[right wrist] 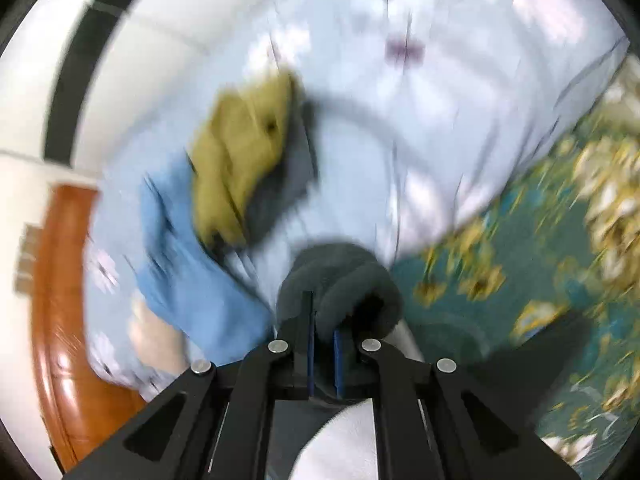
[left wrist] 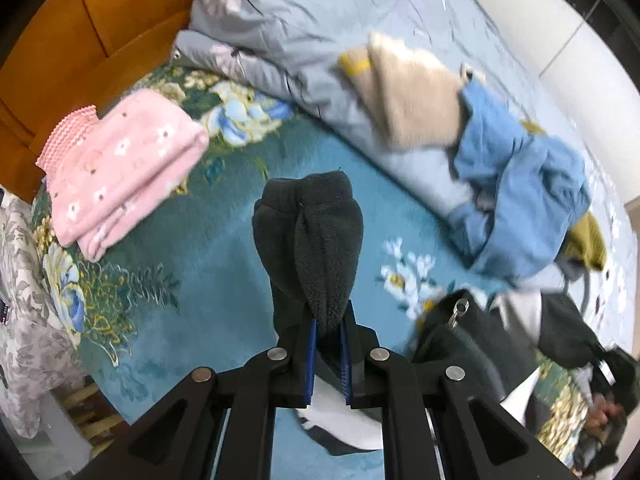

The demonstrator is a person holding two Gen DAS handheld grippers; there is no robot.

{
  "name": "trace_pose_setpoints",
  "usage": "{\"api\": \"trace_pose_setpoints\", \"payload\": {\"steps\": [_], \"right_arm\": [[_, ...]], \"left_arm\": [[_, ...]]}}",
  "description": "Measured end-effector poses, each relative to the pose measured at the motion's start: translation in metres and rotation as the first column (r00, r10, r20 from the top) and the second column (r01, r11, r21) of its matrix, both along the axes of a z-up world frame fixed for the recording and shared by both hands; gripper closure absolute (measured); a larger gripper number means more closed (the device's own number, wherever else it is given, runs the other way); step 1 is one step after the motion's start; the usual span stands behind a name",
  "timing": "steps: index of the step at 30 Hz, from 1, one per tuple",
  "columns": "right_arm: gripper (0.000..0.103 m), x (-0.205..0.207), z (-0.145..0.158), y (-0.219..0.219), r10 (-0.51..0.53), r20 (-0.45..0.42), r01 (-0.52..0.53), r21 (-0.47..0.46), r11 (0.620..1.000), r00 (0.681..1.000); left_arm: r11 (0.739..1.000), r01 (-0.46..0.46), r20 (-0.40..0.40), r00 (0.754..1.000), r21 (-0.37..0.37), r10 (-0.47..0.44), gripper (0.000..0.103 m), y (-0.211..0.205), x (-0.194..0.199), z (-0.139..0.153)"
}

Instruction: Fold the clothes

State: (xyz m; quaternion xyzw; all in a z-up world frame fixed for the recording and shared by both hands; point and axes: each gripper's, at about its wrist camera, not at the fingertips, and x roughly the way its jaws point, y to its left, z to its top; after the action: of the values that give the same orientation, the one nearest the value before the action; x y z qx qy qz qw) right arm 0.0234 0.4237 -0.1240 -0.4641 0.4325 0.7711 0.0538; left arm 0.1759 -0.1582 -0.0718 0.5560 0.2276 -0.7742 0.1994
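Observation:
My left gripper point(left wrist: 328, 320) is shut on a dark fleece garment point(left wrist: 308, 232) that bunches up above the fingers, with a white part point(left wrist: 340, 424) hanging below. My right gripper point(right wrist: 323, 320) is shut on the same dark fleece garment point(right wrist: 340, 276), held over the bed; that view is blurred by motion. The rest of the dark garment with a zipper pull point(left wrist: 460, 340) lies at the lower right of the left wrist view. A folded pink flowered garment point(left wrist: 120, 168) lies on the teal floral bedspread point(left wrist: 208, 280).
A pile of unfolded clothes, beige point(left wrist: 408, 96), blue point(left wrist: 516, 196) and olive point(left wrist: 588, 244), lies on a grey-blue floral quilt point(left wrist: 304, 28). The olive point(right wrist: 244, 148) and blue point(right wrist: 176, 256) pieces show in the right wrist view. A wooden headboard point(left wrist: 80, 24) and wooden bed frame point(right wrist: 60, 320) border the bed.

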Motion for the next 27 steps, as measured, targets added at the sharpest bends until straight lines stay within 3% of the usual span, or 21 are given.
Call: {"api": "trace_pose_setpoints", "payload": {"steps": [8,13,16,18,22,27], "right_arm": [[0.096,0.058,0.150,0.075,-0.137,-0.246,0.171,0.123,0.977,0.959],[0.096,0.120,0.224,0.090,-0.178,-0.338,0.249,0.181,0.951,0.924],[0.096,0.158,0.259,0.088,-0.181,-0.376,0.282,0.233,0.931,0.909],[0.096,0.181,0.279,0.090,-0.194,-0.387,0.306,0.253,0.918,0.901],[0.096,0.214,0.291,0.104,-0.238,-0.366,0.355,0.294,0.887,0.899],[0.097,0.253,0.303,0.122,-0.298,-0.335,0.412,0.349,0.842,0.894]], "left_arm": [[0.999,-0.044,-0.168,0.985,0.010,0.045,0.092,-0.041,-0.004,0.060],[0.997,-0.059,-0.276,0.959,0.043,0.069,0.092,-0.072,0.003,0.094],[0.997,-0.074,-0.359,0.931,-0.011,0.066,0.102,-0.093,0.009,0.122],[0.997,-0.074,-0.388,0.920,-0.024,0.059,0.102,-0.116,0.007,0.140],[0.997,-0.071,-0.388,0.918,0.040,0.081,0.102,-0.146,0.005,0.148],[0.994,0.027,-0.317,0.948,0.109,0.009,0.102,-0.128,0.005,0.115]]}}
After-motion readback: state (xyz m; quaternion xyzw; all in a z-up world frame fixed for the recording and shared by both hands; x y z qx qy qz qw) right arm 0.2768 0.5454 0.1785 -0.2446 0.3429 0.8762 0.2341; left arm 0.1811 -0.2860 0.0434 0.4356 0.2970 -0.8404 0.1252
